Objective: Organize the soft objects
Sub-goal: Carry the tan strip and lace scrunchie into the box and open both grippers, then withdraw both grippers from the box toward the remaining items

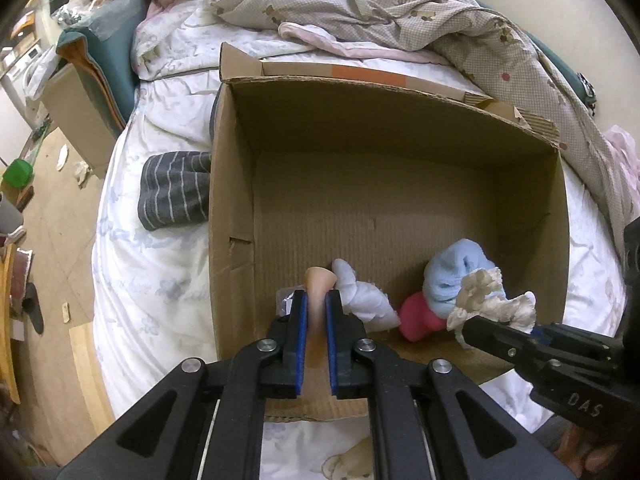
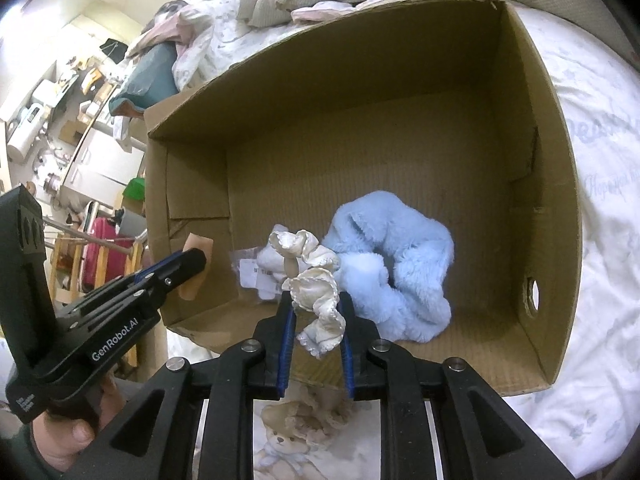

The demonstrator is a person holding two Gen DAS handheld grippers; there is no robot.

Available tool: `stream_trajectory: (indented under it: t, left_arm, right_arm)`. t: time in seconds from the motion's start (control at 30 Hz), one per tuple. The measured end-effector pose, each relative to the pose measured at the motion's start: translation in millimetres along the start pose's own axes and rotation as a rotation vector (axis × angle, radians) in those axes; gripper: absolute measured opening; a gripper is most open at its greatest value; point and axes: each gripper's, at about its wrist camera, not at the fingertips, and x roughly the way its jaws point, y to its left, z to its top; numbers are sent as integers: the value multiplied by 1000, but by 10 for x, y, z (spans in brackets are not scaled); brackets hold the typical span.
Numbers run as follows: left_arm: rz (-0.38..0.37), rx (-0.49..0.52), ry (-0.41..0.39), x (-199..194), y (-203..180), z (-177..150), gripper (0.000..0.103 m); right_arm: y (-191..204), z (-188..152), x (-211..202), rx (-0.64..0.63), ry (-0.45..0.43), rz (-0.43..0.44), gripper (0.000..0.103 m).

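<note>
An open cardboard box (image 1: 384, 112) (image 2: 560, 184) stands on the bed. Inside lie a fluffy light blue cloth (image 1: 456, 276) (image 2: 400, 256), a white cloth (image 1: 366, 300) (image 2: 268, 260) and a pink item (image 1: 420, 318). My left gripper (image 1: 316, 300) (image 2: 196, 264) is shut on a peach soft piece (image 1: 318, 284) (image 2: 198, 244) at the box's near left wall. My right gripper (image 2: 316, 304) (image 1: 468, 326) is shut on a cream ruffled scrunchie (image 2: 316, 284) (image 1: 484, 300), held over the box's near edge.
A grey striped cloth (image 1: 176, 188) lies on the white bedsheet (image 1: 152, 264) left of the box. Crumpled quilts (image 1: 400, 12) pile behind the box. A teal pillow (image 1: 116, 56) is at the bed's far left. The floor and a second carton (image 1: 76, 112) are left of the bed.
</note>
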Motion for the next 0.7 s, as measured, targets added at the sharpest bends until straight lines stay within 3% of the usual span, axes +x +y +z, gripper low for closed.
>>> stream_trajectory:
  t: [0.23, 0.27, 0.33, 0.43, 0.7]
  left_arm:
    - [-15, 3, -2, -33, -14, 7, 19]
    - [-14, 2, -4, -38, -13, 12, 20]
    - [-17, 0, -7, -47, -11, 17, 28]
    - [-15, -5, -18, -69, -8, 18, 49]
    - [-38, -36, -16, -122, 36, 34, 49]
  right_arm:
    - [22, -2, -48, 0, -20, 12, 36]
    - [27, -6, -65, -3, -28, 10, 54]
    - [29, -9, -113, -3, -54, 3, 77]
    - [24, 4, -177, 2, -80, 7, 77]
    - [34, 34, -269, 12, -123, 0, 80]
